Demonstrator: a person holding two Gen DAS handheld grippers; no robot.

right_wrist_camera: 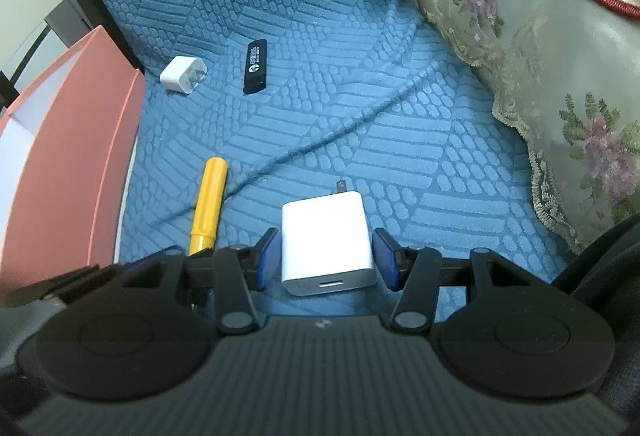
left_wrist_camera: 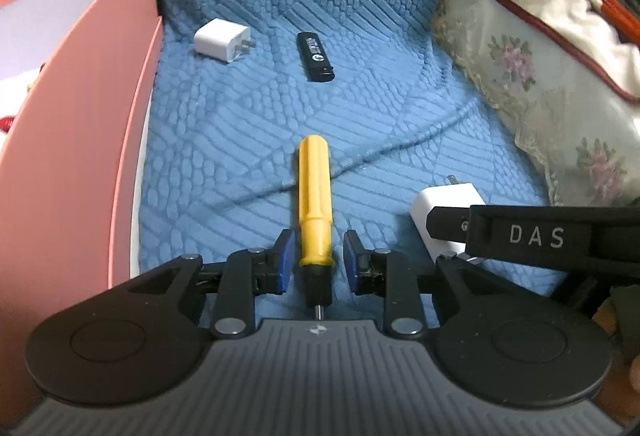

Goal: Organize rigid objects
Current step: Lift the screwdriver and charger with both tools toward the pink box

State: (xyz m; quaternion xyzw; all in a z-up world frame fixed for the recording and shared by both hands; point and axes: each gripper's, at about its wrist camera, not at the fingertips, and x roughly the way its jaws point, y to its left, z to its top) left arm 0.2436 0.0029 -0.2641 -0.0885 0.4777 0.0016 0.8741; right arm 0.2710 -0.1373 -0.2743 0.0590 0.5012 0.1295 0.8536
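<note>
A yellow-handled screwdriver (left_wrist_camera: 314, 196) lies on the blue bedspread, handle pointing away. My left gripper (left_wrist_camera: 318, 256) straddles its lower handle, open, with a gap at each blue pad. A large white charger (right_wrist_camera: 326, 236) sits on the bedspread between the pads of my right gripper (right_wrist_camera: 326, 256), which press on its two sides. In the left wrist view that charger (left_wrist_camera: 444, 196) shows at the right, half hidden by a black finger (left_wrist_camera: 520, 236) of the right gripper. The screwdriver (right_wrist_camera: 210, 204) lies left of it.
A small white charger (left_wrist_camera: 222, 40) and a black lighter (left_wrist_camera: 316, 56) lie farther back. A pink open box (left_wrist_camera: 80, 136) stands along the left edge. A floral quilt (left_wrist_camera: 540, 76) is piled on the right.
</note>
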